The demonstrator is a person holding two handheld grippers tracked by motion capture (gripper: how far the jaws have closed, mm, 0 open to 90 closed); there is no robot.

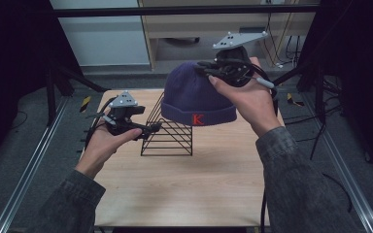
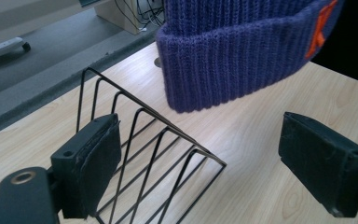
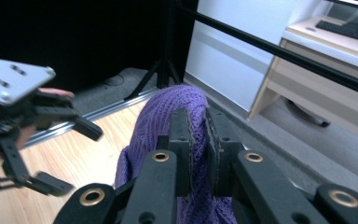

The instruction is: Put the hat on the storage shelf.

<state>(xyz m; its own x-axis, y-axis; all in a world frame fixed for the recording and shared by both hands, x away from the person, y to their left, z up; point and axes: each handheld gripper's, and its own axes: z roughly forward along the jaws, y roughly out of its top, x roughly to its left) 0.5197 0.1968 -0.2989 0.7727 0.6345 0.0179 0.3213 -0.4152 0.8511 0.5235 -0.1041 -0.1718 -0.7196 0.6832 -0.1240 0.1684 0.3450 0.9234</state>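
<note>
A purple knit beanie point(image 1: 196, 94) with a red K on its cuff hangs above the back of the wooden table point(image 1: 184, 184). My right gripper point(image 1: 209, 73) is shut on its crown; in the right gripper view the pads point(image 3: 182, 140) pinch a fold of the purple knit point(image 3: 161, 116). Under the beanie's left side a black wire rack point(image 1: 170, 131) stands on the table. My left gripper point(image 1: 145, 120) is open at the rack's left end. In the left gripper view its pads point(image 2: 98, 158) stand wide apart, with the rack's wires point(image 2: 168, 154) beside the left pad and the beanie's cuff point(image 2: 233, 60) hanging beyond.
The near half of the table is bare wood. Metal rails point(image 1: 29, 170) run along the floor on both sides. A black frame bar point(image 1: 184, 9) crosses the back, with a light desk point(image 1: 213, 29) behind it. A cable point(image 1: 263, 208) trails from the right gripper.
</note>
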